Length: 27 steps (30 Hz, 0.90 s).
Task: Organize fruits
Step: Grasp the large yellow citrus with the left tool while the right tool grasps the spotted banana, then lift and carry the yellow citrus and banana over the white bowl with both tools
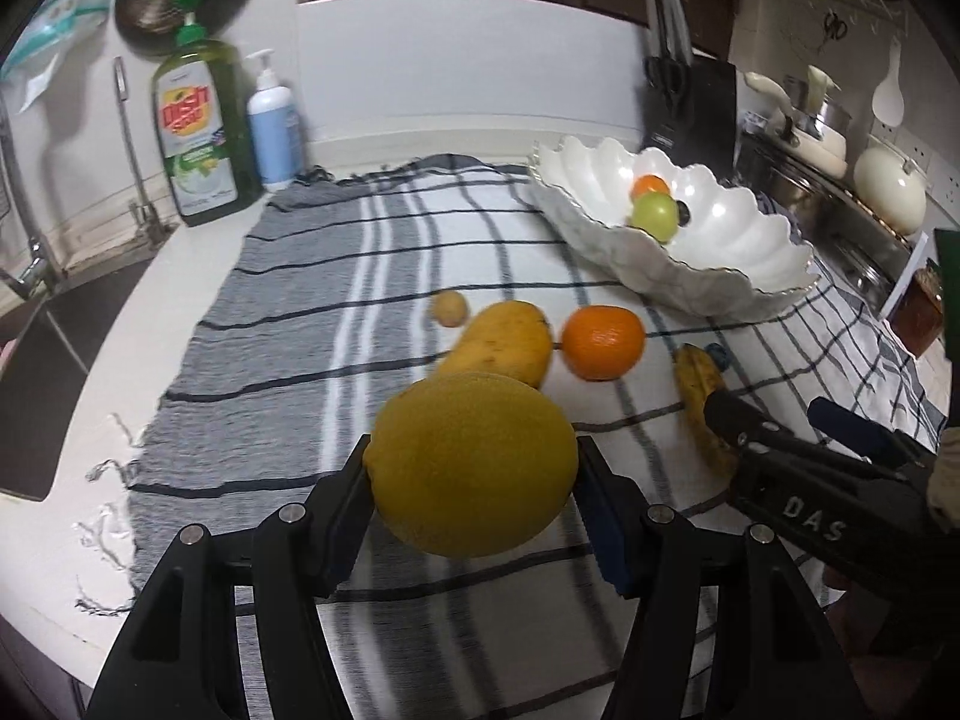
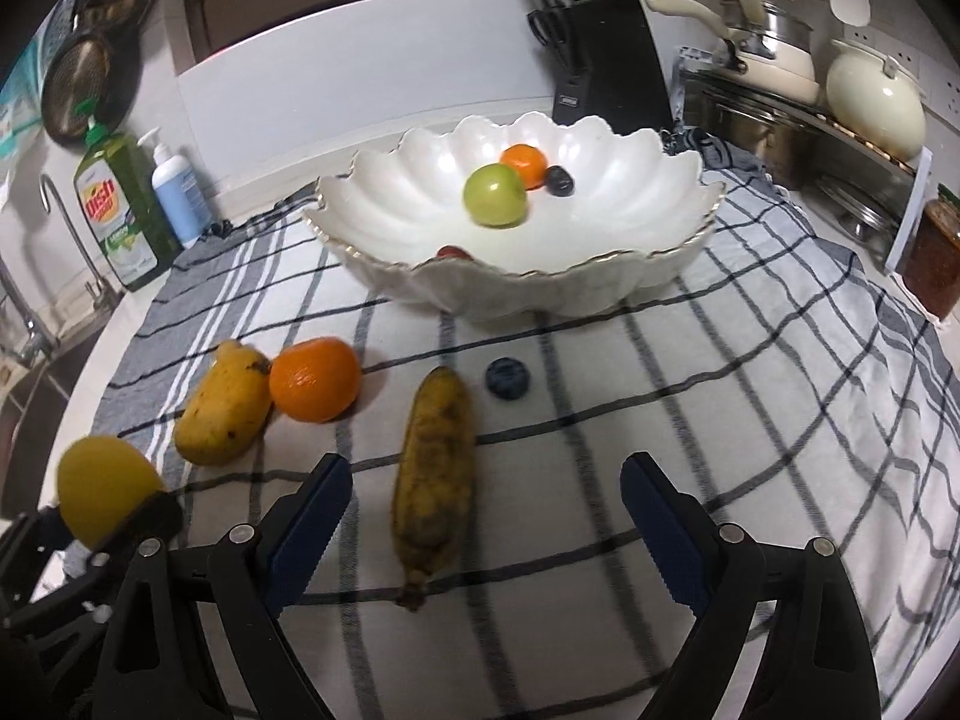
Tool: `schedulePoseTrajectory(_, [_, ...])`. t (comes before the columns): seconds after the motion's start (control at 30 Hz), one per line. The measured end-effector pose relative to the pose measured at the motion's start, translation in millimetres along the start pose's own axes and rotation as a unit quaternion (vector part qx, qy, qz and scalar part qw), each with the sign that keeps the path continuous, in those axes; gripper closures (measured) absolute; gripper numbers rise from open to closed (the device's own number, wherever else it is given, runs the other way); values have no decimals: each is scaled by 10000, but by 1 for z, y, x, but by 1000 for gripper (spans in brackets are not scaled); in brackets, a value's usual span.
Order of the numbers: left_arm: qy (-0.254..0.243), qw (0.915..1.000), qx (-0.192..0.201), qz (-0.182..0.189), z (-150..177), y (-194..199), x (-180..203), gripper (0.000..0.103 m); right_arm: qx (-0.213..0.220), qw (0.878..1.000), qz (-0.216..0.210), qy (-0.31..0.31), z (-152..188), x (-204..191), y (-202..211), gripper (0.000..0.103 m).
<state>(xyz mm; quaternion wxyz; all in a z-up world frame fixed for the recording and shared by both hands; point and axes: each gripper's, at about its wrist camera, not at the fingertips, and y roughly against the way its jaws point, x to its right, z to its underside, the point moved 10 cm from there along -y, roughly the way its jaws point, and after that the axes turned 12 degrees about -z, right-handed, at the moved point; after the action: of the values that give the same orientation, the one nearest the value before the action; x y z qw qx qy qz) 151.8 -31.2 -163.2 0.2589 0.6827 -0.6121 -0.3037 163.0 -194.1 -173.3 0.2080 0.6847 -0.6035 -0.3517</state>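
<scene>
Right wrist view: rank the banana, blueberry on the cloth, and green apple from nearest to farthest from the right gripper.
1. Banana: on the cloth, its near end between the open jaws of the right gripper, untouched.
2. Blueberry: on the cloth just past the banana's tip, slightly right.
3. Green apple: inside the white bowl, farthest back.

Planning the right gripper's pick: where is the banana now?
In the right wrist view the banana lies lengthwise on the cloth between the open right gripper, blueberry beyond.

Counter (image 1: 180, 276): checked cloth (image 2: 750, 396), soap bottles (image 1: 198, 126).
</scene>
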Motion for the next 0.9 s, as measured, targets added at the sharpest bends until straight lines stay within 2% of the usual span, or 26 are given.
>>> schedulePoseTrajectory(0.07, [61,10000,-10,1,1,-1,-5,41,45,9999,76,49,1,-3,-3,13])
schedulePoseTrajectory(0.23, [202,9998,-23,3,2,-2,-18,41,-27,9997,174,173,2,-9,-15,26])
schedulePoseTrajectory(0.3, [239,9997,-11,-2,1,-3,-21,41,-78,9996,185,197,3,-11,-20,38])
schedulePoseTrajectory(0.53, [265,9996,-21,6,3,-4,-25,41,-183,9994,224,182,10,-13,-30,60])
schedulePoseTrajectory(0.6, [263,9997,-23,8,3,-5,-25,41,-162,9995,211,191,10,-13,-30,71])
schedulePoseTrajectory(0.9, [246,9997,-22,-3,2,-5,-23,41,-129,9998,52,159,8,-14,-24,72])
